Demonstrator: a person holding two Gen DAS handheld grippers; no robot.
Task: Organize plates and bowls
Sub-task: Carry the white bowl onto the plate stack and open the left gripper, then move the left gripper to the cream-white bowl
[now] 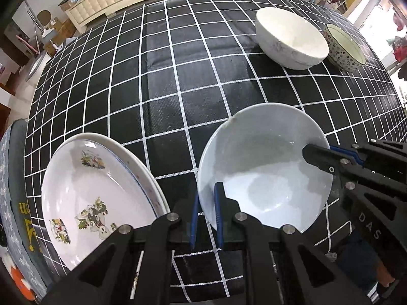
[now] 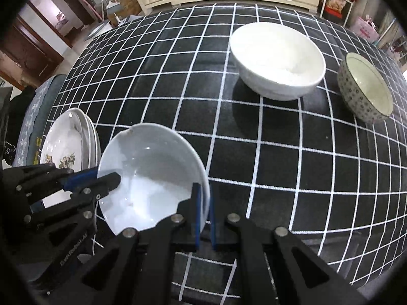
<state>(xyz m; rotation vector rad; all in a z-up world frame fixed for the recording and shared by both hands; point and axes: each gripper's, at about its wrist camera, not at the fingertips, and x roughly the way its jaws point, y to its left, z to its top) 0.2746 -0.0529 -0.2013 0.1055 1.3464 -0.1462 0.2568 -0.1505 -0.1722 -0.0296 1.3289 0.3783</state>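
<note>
Gripping chipped bowl [image 1: 264, 167], both jaws.

Showing black angular linkage arms on the left gripper [image 1: 206, 216] and right gripper [image 2: 204, 217], silver screws, blue finger pads [image 1: 218, 213], white lettering.

left gripper [image 1: 206, 218] clamped, right gripper [image 2: 203, 218] clamped

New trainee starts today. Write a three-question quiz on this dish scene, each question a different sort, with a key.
1. True or false: both grippers clamp the rim of the chipped pale bowl.
2. Which lies nearest the patterned bowl? A) stack of printed plates B) large white bowl C) left gripper
3. Fill in: the right gripper grips the bowl's ___.

Key: 1 true; 2 B; 3 rim.
</note>
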